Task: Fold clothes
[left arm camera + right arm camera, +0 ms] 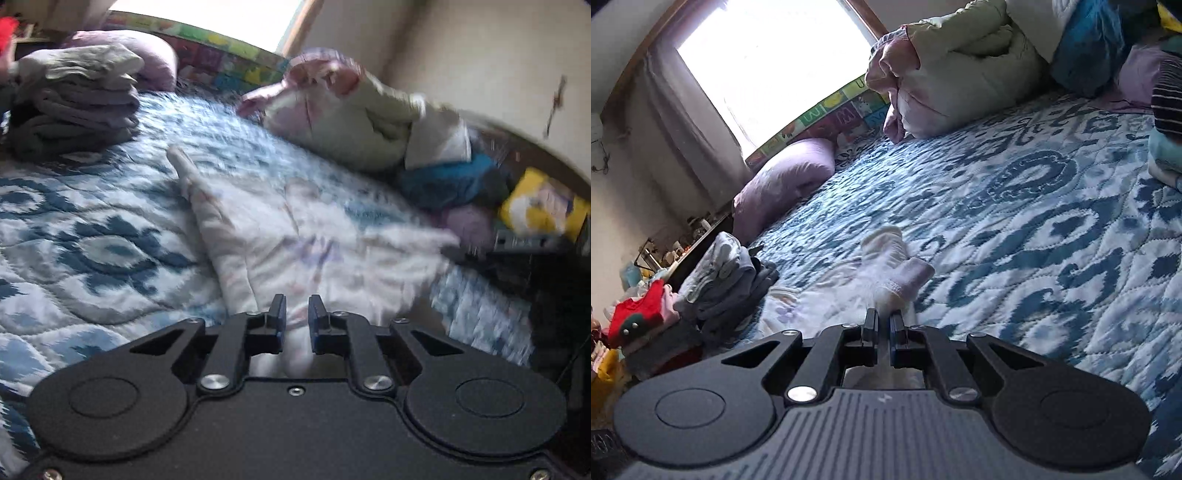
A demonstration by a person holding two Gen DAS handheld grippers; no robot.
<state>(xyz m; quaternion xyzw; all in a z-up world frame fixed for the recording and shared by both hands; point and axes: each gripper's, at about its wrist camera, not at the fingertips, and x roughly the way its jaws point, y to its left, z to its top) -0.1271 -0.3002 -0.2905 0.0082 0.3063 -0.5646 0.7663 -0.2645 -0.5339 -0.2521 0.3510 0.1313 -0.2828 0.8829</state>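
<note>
A small white garment with faint pastel print (295,236) lies spread on the blue and white quilt (92,236), one long sleeve or leg reaching up left. My left gripper (297,306) is shut on its near edge, with white cloth between the fingers. In the right wrist view the same garment (890,266) is bunched, with ribbed cuffs showing, and my right gripper (883,319) is shut on its near end, just above the quilt (1052,240).
A stack of folded grey and lilac clothes (77,99) sits at the far left; it also shows in the right wrist view (727,280). A rolled duvet (354,122), a lilac pillow (783,184) and a pile of clothes (480,192) line the bed's far side.
</note>
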